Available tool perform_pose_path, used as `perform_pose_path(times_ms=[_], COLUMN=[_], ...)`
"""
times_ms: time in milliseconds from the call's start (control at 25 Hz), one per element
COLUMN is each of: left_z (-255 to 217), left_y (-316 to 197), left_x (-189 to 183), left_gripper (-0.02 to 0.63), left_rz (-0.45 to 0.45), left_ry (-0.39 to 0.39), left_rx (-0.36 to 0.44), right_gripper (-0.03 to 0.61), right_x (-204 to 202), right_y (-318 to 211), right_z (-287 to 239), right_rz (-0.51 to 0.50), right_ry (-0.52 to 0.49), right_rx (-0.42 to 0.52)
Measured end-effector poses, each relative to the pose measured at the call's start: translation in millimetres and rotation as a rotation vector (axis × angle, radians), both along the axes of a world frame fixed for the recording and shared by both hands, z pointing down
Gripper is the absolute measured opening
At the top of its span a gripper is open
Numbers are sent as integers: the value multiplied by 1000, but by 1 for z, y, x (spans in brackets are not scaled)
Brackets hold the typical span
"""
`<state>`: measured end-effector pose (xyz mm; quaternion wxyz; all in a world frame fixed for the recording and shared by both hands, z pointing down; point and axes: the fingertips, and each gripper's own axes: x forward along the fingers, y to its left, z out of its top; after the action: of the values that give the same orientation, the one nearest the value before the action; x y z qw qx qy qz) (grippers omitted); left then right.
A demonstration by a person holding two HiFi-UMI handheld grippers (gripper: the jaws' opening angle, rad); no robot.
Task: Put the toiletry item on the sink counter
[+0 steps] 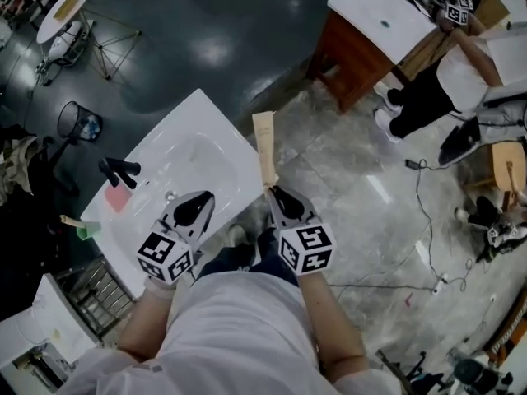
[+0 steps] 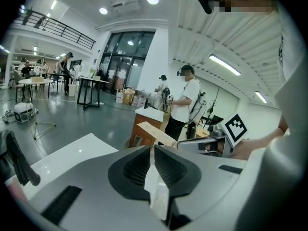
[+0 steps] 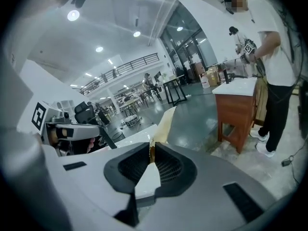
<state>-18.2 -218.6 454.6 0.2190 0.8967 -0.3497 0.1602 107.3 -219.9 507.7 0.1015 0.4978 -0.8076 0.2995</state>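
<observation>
The toiletry item is a long, flat tan box (image 1: 265,148). My right gripper (image 1: 274,189) is shut on its lower end, so the box sticks up and away from me beside the right edge of the white sink counter (image 1: 218,126). The right gripper view shows the box (image 3: 165,124) rising out of the closed jaws. My left gripper (image 1: 200,197) hovers over the counter's near edge, its jaws pressed together with nothing between them. A black faucet (image 1: 120,171), a pink item (image 1: 117,197) and a green item (image 1: 86,230) sit on the counter's left side.
A second white sink top on a wooden cabinet (image 1: 362,31) stands at the back right, with a person (image 1: 449,72) beside it. A wire bin (image 1: 78,122) and a round table (image 1: 66,6) stand at the left. Cables (image 1: 424,220) trail over the floor.
</observation>
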Motion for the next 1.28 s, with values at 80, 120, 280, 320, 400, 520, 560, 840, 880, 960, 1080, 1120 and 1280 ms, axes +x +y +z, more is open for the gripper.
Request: perform_pose_path(times_ms=[80,120,280,320,400,520,560,840,880,960,1080,1120,1280], left_z=[10,15,30,33,40,51,54,66,66,68,72,73,78], left_y=[-6,-8,-12,-13,-14,-12,-11,-3,-4,-4,2,3,10], left_x=[-6,-9,-20,-23,-32,-44,-47,-61,-63,-66,-71,-72,-73], left_gripper=[18,18,19,18,19,20,20,20,20,20,20,20,20], left_rz=[-27,-41,-100,-116,-148,-189,-200,-278,-285,-296,-313,-319,-321], left_ry=[-10,-15,-33,-37,-44,-49,-51,-68,-68,-71,-76,-76,-77], left_rx=[-16,-27,-74,-82,-97,-120,-127,-161,-160,-163,-172,-175,-189], right_gripper=[43,43,43,43,43,43,43,43,44,44,44,44,44], right_x=[-6,-10,-18,-21,-28,-40,-44,-53,-54,-56,-61,-61,-62], right_y=[-10,-15,-28,-30,-33,-36,-37,-39,-39,-40,-38,-37,-37], right_z=[19,28,60,67,81,101,107,140,143,147,153,155,163], right_rz=[-32,-48,-106,-118,-143,-184,-198,-249,-250,-257,-274,-277,-281], right_ry=[2,3,3,3,4,9,12,38,37,36,42,46,65], right_rx=[-23,-36,-94,-107,-132,-165,-173,-213,-215,-218,-225,-227,-237])
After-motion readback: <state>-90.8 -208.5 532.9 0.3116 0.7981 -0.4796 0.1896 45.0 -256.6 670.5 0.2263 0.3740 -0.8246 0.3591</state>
